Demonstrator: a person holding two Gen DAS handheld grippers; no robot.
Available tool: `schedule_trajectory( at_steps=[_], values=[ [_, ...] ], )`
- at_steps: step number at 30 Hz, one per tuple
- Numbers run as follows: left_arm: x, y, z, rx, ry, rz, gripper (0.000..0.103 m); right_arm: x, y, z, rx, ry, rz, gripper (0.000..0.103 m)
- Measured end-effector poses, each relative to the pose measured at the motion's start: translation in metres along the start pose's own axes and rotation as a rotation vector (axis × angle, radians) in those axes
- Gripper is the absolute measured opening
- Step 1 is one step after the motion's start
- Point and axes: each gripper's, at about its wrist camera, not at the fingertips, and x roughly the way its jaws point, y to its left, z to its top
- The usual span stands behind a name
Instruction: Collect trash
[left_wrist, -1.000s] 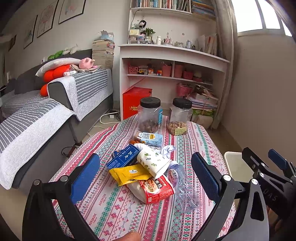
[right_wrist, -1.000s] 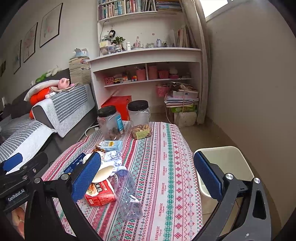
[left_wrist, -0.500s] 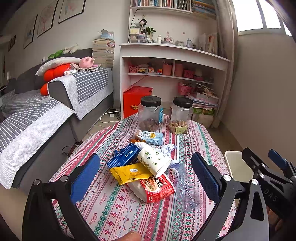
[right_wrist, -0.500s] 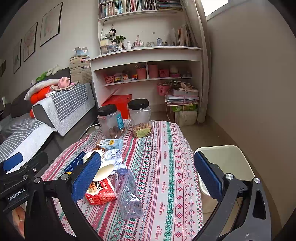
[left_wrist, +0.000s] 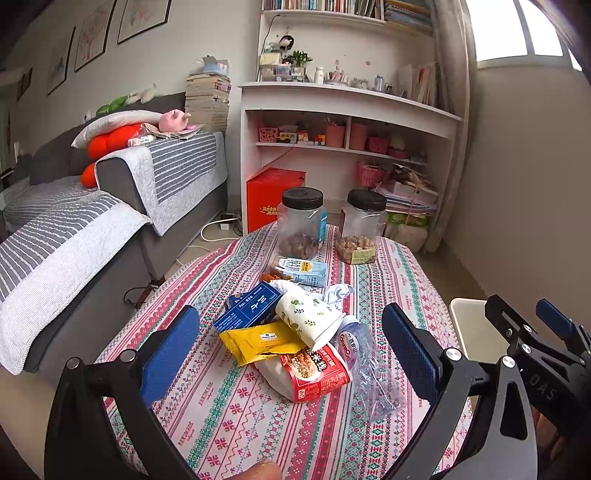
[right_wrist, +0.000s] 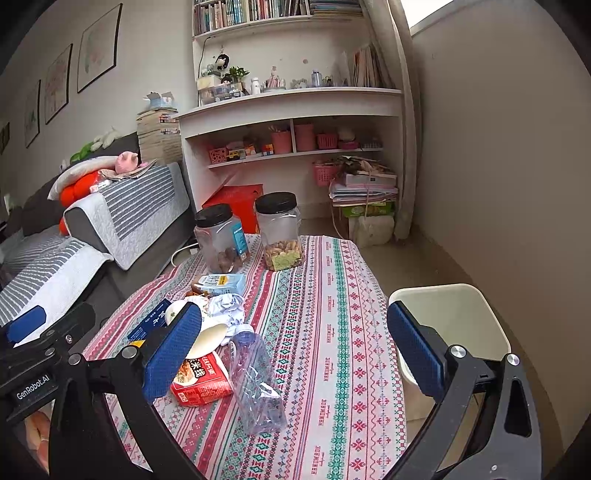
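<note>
A heap of trash lies on the patterned tablecloth (left_wrist: 236, 417): a yellow wrapper (left_wrist: 263, 342), a red noodle packet (left_wrist: 314, 373), a leaf-print paper cup (left_wrist: 309, 316) on its side, a blue carton (left_wrist: 248, 306), a crushed clear bottle (left_wrist: 373, 373) and a light-blue milk box (left_wrist: 301, 270). My left gripper (left_wrist: 291, 352) hovers open above and before the heap, holding nothing. In the right wrist view the bottle (right_wrist: 256, 380) and red packet (right_wrist: 201, 378) lie ahead of my right gripper (right_wrist: 293, 347), also open and empty. A cream bin (right_wrist: 454, 317) stands right of the table.
Two black-lidded clear jars (left_wrist: 302, 221) (left_wrist: 362, 225) stand at the table's far end. A grey sofa (left_wrist: 110, 206) runs along the left. A red box (left_wrist: 275, 195) and white shelves (left_wrist: 347, 122) are behind. The right gripper's body (left_wrist: 543, 354) shows at the left view's right edge.
Both grippers have barely shifted; the views rose slightly. The trash on the table has not moved.
</note>
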Motion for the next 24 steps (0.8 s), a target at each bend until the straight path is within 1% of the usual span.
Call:
schedule_trajectory(
  at_steps=[2, 5, 7, 8, 10, 11, 14, 18, 19, 21, 23, 24],
  values=[
    [0.002, 0.001, 0.001, -0.017, 0.021, 0.003, 0.096, 0.003, -0.001, 0.0, 0.021, 0.029, 0.008, 0.096],
    [0.01, 0.005, 0.003, -0.047, 0.085, 0.005, 0.096, 0.014, -0.007, 0.004, 0.093, 0.13, 0.031, 0.096],
    [0.019, 0.01, 0.005, -0.081, 0.124, -0.007, 0.096, 0.02, -0.006, 0.006, 0.082, 0.168, 0.03, 0.096],
    [0.023, 0.014, 0.008, -0.08, 0.137, 0.004, 0.096, 0.022, -0.004, 0.008, 0.062, 0.175, 0.029, 0.096],
    [0.029, 0.022, 0.015, -0.06, 0.147, 0.035, 0.096, 0.026, 0.001, 0.011, 0.02, 0.195, 0.028, 0.096],
    [0.035, 0.028, 0.02, -0.062, 0.175, 0.037, 0.096, 0.03, 0.001, 0.013, -0.001, 0.21, 0.032, 0.096],
    [0.049, 0.042, 0.031, -0.022, 0.223, 0.09, 0.096, 0.043, 0.004, 0.022, -0.018, 0.291, 0.064, 0.096],
    [0.08, 0.065, 0.037, -0.099, 0.407, 0.062, 0.096, 0.066, 0.002, 0.035, -0.005, 0.384, 0.102, 0.096],
    [0.086, 0.068, 0.037, -0.107, 0.429, 0.055, 0.096, 0.072, 0.001, 0.036, 0.002, 0.393, 0.105, 0.096],
    [0.095, 0.069, 0.034, -0.1, 0.443, 0.069, 0.096, 0.082, -0.003, 0.035, 0.012, 0.416, 0.105, 0.096],
    [0.105, 0.072, 0.03, -0.135, 0.468, 0.045, 0.096, 0.093, -0.008, 0.028, 0.032, 0.436, 0.106, 0.096],
    [0.112, 0.075, 0.026, -0.175, 0.5, 0.015, 0.096, 0.098, -0.012, 0.024, 0.04, 0.449, 0.104, 0.096]
  ],
)
